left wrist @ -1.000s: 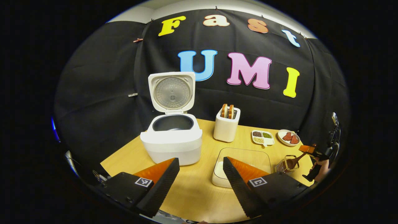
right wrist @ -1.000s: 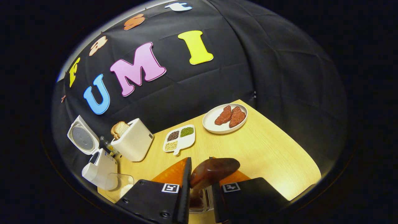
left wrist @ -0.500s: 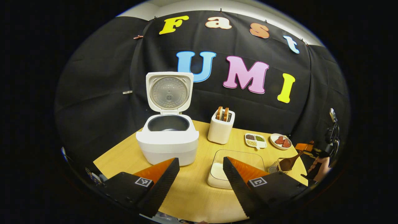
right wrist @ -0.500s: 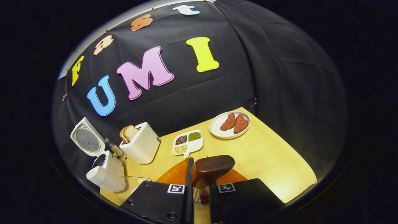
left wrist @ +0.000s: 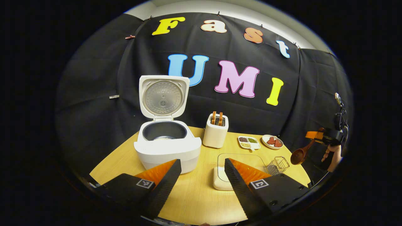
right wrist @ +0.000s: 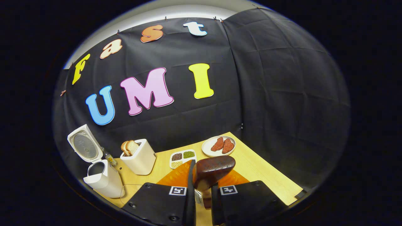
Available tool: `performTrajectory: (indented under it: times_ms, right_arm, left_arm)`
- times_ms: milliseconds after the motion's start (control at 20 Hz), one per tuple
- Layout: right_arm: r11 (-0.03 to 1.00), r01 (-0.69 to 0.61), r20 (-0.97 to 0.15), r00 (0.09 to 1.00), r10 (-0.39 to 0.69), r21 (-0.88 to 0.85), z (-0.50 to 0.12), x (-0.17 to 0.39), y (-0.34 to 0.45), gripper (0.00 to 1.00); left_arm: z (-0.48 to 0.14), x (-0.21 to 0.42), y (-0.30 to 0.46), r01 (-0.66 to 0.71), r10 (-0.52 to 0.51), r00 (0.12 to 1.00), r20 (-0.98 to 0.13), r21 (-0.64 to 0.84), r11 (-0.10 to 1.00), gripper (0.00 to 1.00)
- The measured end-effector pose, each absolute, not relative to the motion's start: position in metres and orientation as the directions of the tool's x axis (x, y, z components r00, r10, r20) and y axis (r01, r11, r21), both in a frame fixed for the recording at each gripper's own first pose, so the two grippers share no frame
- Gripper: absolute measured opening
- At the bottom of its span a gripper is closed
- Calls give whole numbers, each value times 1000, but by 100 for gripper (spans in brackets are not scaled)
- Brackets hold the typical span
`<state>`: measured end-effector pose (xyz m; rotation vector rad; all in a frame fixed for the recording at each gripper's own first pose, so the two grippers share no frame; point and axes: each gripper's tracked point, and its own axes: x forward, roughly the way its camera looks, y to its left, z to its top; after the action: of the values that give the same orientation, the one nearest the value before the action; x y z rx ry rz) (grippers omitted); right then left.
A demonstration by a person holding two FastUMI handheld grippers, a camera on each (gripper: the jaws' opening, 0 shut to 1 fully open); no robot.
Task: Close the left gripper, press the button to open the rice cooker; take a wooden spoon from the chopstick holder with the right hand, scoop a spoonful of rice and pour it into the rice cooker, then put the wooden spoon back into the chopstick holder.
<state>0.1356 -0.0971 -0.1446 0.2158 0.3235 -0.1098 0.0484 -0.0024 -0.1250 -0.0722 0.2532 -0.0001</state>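
The white rice cooker [left wrist: 166,147] stands on the table with its lid [left wrist: 162,98] up and the dark inner pot showing. My left gripper [left wrist: 202,162] hovers open in front of it, holding nothing. A glass container of rice [left wrist: 223,175] sits to the right, partly behind my left gripper's right finger. The wire chopstick holder [left wrist: 278,164] stands beyond it. Farther right, my right gripper [left wrist: 316,135] holds the wooden spoon [left wrist: 299,155] in the air above and right of the holder. In the right gripper view, my right gripper [right wrist: 202,180] is shut on the spoon handle, with the spoon bowl [right wrist: 214,169] just ahead.
A white toaster [left wrist: 215,133] with bread stands behind the glass container. A divided dish of beans [left wrist: 248,142] and a plate of meat slices [left wrist: 272,141] lie at the back right. A hand [left wrist: 332,155] grips the right gripper past the table's right edge.
My right gripper has lifted the spoon up and out of the wire holder, away to the right. My left gripper has drawn back from the cooker, staying open.
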Motion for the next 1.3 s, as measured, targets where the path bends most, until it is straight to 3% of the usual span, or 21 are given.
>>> performTrajectory:
  times_ms: [150,200,250,800,1050,1300]
  right_arm:
    - [973,120,-308,950,-54,200,-133,130,-64,23]
    - [975,103,-302,953,-39,199,-130,131,-50,19]
    - [977,84,-297,955,-22,198,-128,132,-35,23]
    - [967,-78,-320,935,155,241,-162,159,93,24]
    - [976,-93,-369,915,162,196,-213,172,109,24]
    - [995,-72,-420,902,96,74,-262,180,105,24]
  left_arm:
    - [-125,49,7,29,-51,968,-247,-91,995,96]
    - [-126,49,11,38,-60,968,-245,-95,995,96]
    - [-126,47,15,46,-68,968,-242,-96,994,96]
    - [-166,35,82,4,-46,953,-298,-138,990,96]
    - [-185,35,89,-7,-47,942,-334,-158,987,96]
    - [-197,34,87,14,-46,927,-371,-88,996,96]
